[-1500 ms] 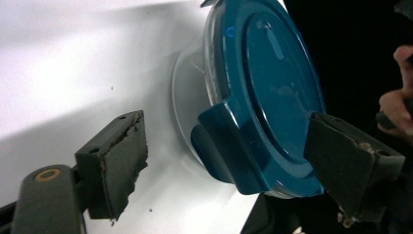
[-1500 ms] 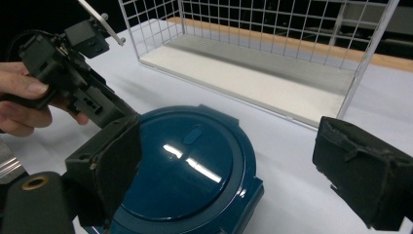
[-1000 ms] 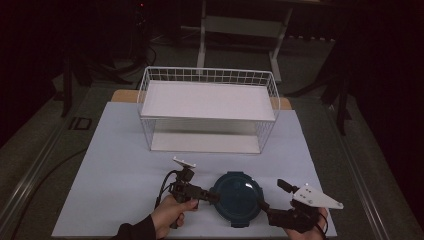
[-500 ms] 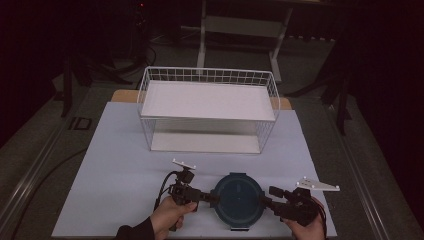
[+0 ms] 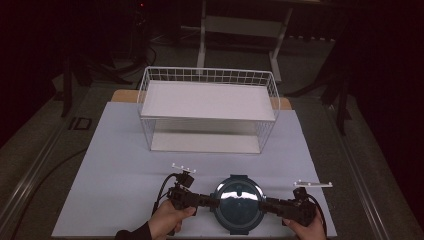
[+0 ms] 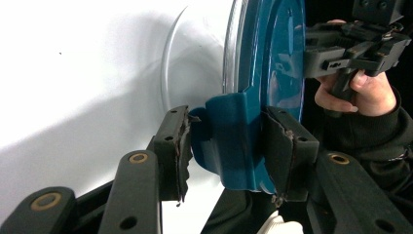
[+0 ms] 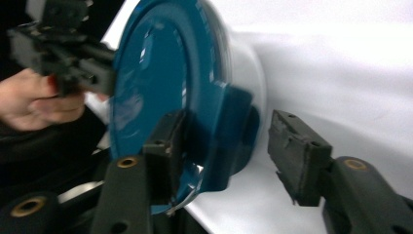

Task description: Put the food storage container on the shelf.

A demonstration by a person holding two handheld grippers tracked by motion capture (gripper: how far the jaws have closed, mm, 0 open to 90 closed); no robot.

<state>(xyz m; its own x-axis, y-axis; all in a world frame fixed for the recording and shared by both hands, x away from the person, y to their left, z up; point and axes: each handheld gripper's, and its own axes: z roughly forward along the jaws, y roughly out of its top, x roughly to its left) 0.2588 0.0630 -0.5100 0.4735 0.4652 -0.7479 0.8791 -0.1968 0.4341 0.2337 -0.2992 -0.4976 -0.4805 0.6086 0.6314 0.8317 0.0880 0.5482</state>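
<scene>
White tabletop (image 5: 115,165), near edge, seen from above. Farthest left, the person's left hand (image 5: 167,220) is wrapped round the handle of the left black two-jaw gripper (image 5: 209,201), which points rightward along the table.

In the left gripper view, the left gripper (image 6: 226,146) is seen closed on a teal latch tab (image 6: 229,141) at the rim of a round teal-lidded container with a clear base (image 5: 238,202). Both pads are pressed against the tab's sides; the gap is filled by the tab. The glossy lid (image 6: 275,58) is seen edge-on here, with the clear wall beside it.

Centre: the container sits on the tabletop near the front edge, between the two grippers. Light is reflected off the lid top. Behind it, well apart, a white wire two-tier rack with flat white shelves (image 5: 207,107) stands at mid-table.

Right: the right black two-jaw gripper (image 5: 267,204) is aimed leftward at the container's opposite side, held by the right hand (image 5: 305,229). In the right gripper view, the right gripper (image 7: 221,146) is seen parted widely around the second teal tab (image 7: 234,131). One pad (image 7: 165,146) lies against the lid side of the tab; the other pad (image 7: 294,151) stands clear of it, with white table showing in the gap. Nothing is clamped on this side.
</scene>
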